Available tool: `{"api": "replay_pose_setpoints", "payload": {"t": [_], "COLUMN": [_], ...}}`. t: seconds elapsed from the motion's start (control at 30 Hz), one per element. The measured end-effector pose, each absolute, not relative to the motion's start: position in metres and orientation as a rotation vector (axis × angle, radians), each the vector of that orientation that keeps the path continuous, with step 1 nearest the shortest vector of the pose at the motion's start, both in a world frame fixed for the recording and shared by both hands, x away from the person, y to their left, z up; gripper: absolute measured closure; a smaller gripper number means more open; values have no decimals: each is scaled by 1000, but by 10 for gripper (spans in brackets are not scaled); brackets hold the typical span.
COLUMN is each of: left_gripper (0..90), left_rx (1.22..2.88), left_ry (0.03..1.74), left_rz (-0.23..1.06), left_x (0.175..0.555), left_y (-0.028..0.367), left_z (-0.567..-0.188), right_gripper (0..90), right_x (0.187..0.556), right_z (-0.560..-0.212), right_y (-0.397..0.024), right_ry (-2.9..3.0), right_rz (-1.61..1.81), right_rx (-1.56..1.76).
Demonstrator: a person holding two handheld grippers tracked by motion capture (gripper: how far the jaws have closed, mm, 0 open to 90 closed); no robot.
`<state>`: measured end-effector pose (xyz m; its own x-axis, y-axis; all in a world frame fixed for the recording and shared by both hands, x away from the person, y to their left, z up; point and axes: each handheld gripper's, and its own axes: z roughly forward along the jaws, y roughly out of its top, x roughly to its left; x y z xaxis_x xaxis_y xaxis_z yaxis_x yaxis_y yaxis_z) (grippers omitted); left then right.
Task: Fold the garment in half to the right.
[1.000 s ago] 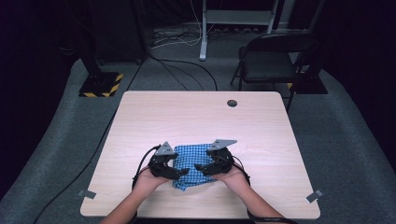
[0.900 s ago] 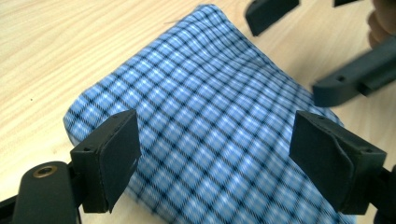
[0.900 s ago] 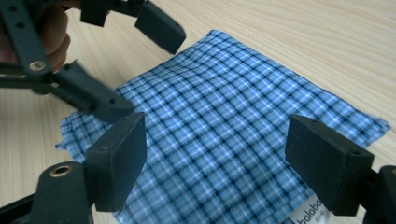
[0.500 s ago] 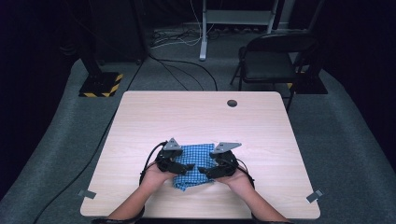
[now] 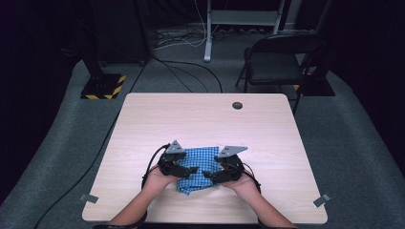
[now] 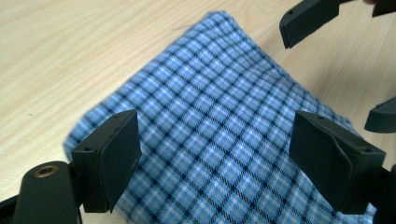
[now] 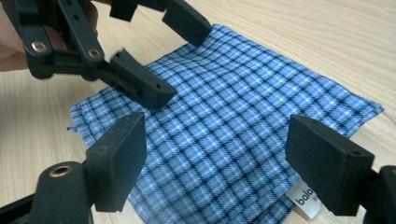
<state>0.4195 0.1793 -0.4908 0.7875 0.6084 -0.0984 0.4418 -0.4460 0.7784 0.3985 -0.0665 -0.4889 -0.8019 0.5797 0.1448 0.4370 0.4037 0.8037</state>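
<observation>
Both grippers hover over a folded blue checked cloth (image 5: 197, 169) that lies flat on the light wooden table (image 5: 267, 133), near the table's near edge and about midway between its left and right edges. Seen from above, the left gripper (image 5: 192, 170) comes in over the cloth's left side and the right gripper (image 5: 205, 173) over its right side, their tips pointing toward each other and close together above the middle of the fabric.

From the left gripper view, the left gripper (image 6: 215, 163) has its jaws spread wide, with the checked fabric showing between them and nothing pinched. From the right gripper view, the right gripper (image 7: 215, 163) likewise stands with its jaws well apart over the cloth, clamped on nothing. That view also shows a small white label (image 7: 302, 201) at a corner of the cloth, near one jaw, and the other gripper's black jaws farther off, parted above the cloth's far side.

The person's hands (image 5: 160, 180) hold the grippers from the near edge of the table.
</observation>
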Motion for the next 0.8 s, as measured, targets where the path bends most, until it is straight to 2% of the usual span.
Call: {"api": "replay_pose_setpoints", "payload": {"t": [0.8], "left_gripper": [162], "left_rx": [2118], "left_ry": [829], "left_rz": [247], "left_x": [428], "left_y": [183], "left_z": [-499], "right_gripper": [194], "right_x": [398], "right_z": [-490], "right_y": [-56], "right_ry": [2515], "right_rz": [1371], "right_rx": [888]}}
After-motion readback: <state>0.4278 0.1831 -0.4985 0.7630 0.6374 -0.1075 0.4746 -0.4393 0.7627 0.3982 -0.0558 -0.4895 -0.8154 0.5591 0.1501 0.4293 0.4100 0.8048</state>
